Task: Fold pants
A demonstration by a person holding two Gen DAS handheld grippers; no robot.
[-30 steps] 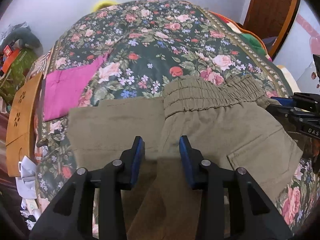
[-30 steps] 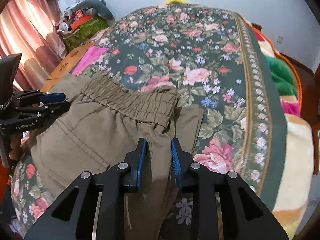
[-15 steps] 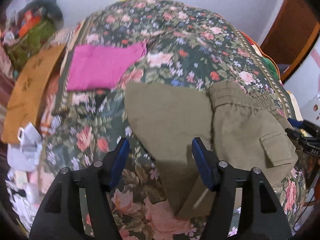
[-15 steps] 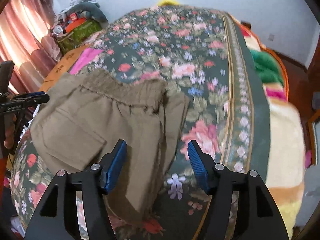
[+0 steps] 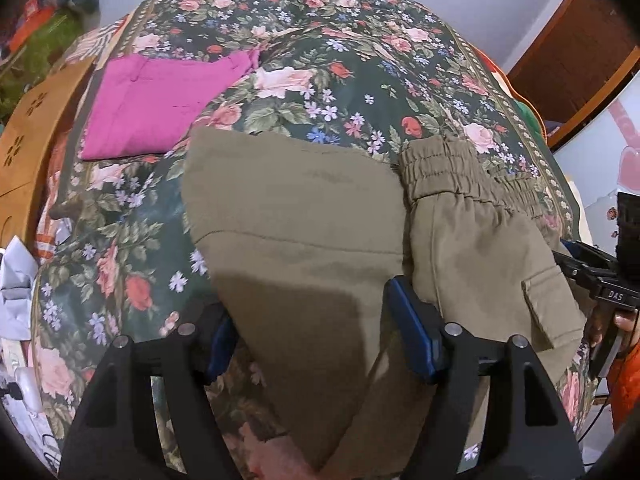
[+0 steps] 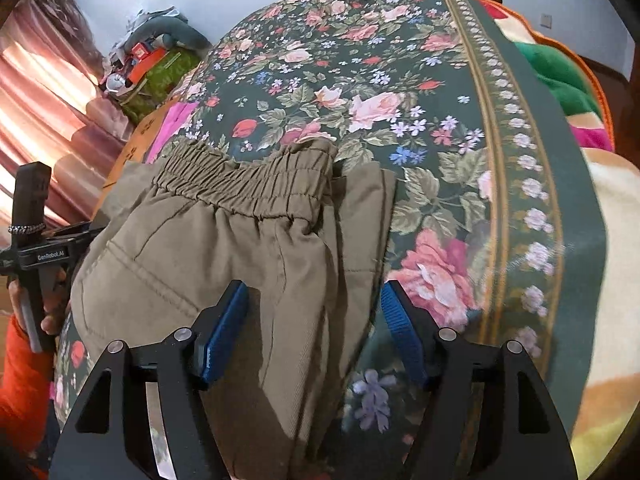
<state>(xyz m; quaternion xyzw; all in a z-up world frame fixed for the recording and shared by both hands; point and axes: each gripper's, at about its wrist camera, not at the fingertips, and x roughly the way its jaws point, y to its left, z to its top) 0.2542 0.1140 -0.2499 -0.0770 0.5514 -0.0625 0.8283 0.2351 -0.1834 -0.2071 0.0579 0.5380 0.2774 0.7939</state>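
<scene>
Olive-green pants (image 5: 304,224) lie folded on a flowered bedspread (image 5: 320,60), elastic waistband (image 5: 440,168) at the far right, a pocket flap near the right edge. In the right wrist view the pants (image 6: 240,248) show with the waistband (image 6: 248,184) toward the far side. My left gripper (image 5: 320,340) is open over the near part of the folded leg, holding nothing. My right gripper (image 6: 312,328) is open over the near edge of the pants, empty. Each gripper shows at the side of the other's view.
A folded magenta garment (image 5: 160,100) lies at the far left of the bed. A wooden board (image 5: 24,148) stands left of the bed. Clutter and a green bag (image 6: 160,68) sit by pink curtains. Colourful blankets (image 6: 560,76) lie on the right edge.
Both grippers have opened and let go of the pants. The left one has pulled back toward the left, so more of the folded leg and the magenta garment show.
</scene>
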